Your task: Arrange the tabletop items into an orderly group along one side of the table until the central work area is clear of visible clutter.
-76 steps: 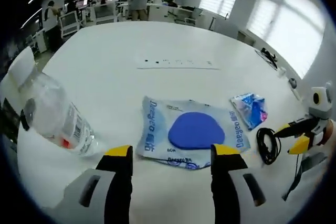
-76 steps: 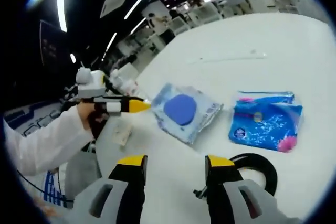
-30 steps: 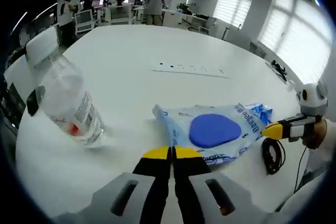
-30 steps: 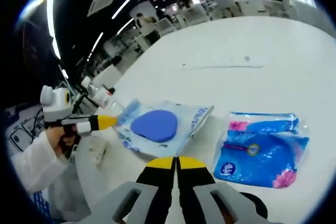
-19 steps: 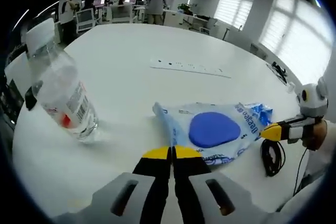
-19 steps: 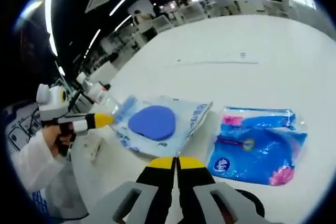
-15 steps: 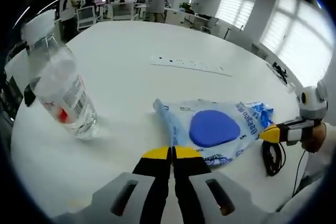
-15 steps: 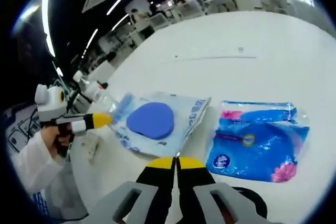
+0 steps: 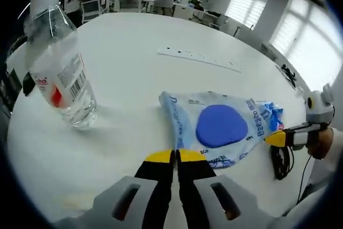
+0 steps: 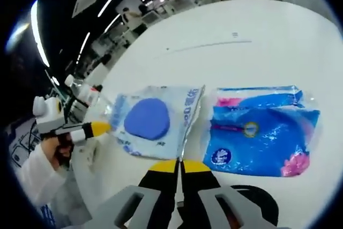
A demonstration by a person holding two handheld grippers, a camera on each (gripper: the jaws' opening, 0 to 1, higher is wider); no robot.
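Both the left gripper (image 9: 175, 156) and right gripper (image 10: 179, 165) pinch a crinkly wipes pack (image 9: 214, 127) with a blue oval lid. A clear ribbed water bottle (image 9: 58, 76) stands on the glossy white table (image 9: 123, 73) in an open-plan office.

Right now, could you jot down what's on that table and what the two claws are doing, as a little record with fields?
Table: white table, office behind
Held item: wipes pack with blue lid, pinched at opposite edges by both claws
Left claw: left claw, closed on the pack's near edge
Right claw: right claw, closed on the pack's other edge
Bottle: clear water bottle, upright
Other pack: blue tissue pack, flat beside the wipes
Cable: black cable, coiled near the right claw
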